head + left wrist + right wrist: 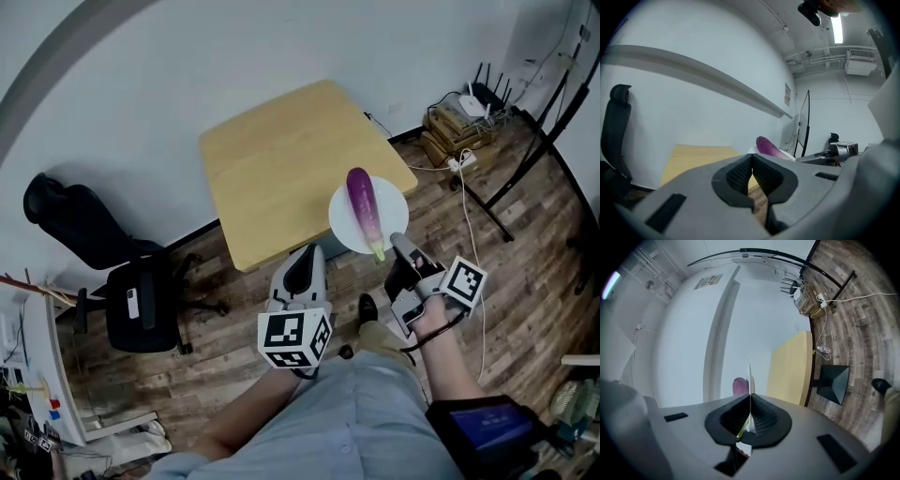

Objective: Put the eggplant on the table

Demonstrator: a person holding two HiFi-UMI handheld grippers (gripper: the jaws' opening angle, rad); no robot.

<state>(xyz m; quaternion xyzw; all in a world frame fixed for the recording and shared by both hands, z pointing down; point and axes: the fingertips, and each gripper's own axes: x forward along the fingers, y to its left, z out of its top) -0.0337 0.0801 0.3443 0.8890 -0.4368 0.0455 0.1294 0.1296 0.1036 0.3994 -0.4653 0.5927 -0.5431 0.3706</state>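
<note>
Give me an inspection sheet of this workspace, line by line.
Surface: wooden table, top bare.
Job's things: eggplant lies on a white plate, held by the table's near corner.
Clutter: nothing seen on the table.
Tools: right tool shut on the plate's rim; left tool shut, empty.
Cables: white cable and power strip on the floor.
Surroundings: black office chair; router on boxes by the wall.
</note>
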